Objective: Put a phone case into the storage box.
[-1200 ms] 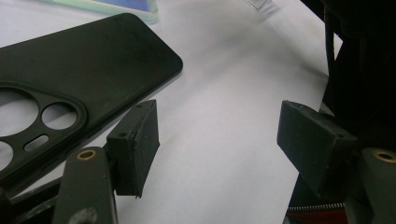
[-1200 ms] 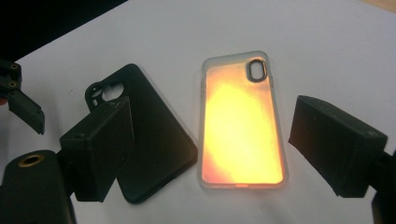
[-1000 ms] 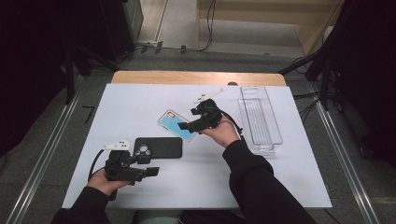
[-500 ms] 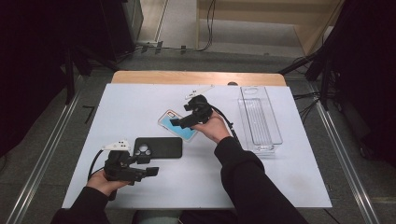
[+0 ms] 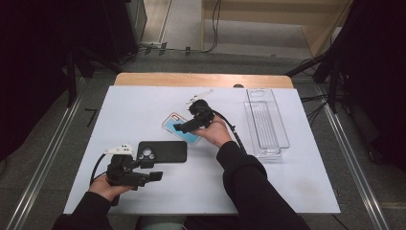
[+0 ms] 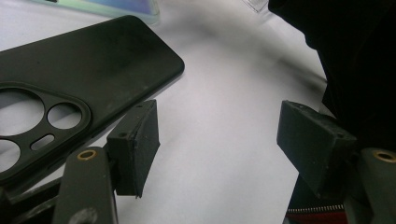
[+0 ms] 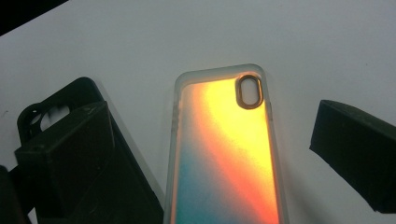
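Black right claw [image 5: 178,127] over iridescent case [image 7: 224,154]

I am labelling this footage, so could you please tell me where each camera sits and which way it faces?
High view: above the person's side, looking forward and down on the white table; both forearms, left gripper, right gripper.
Left gripper view: on the left gripper, looking along open jaws, beside the black phone case.
Right gripper view: on the right gripper, over the iridescent clear-rimmed phone case.
All three views share both cases.

Two phone cases [image 5: 162,151] side by side, tray [image 5: 282,143] far right
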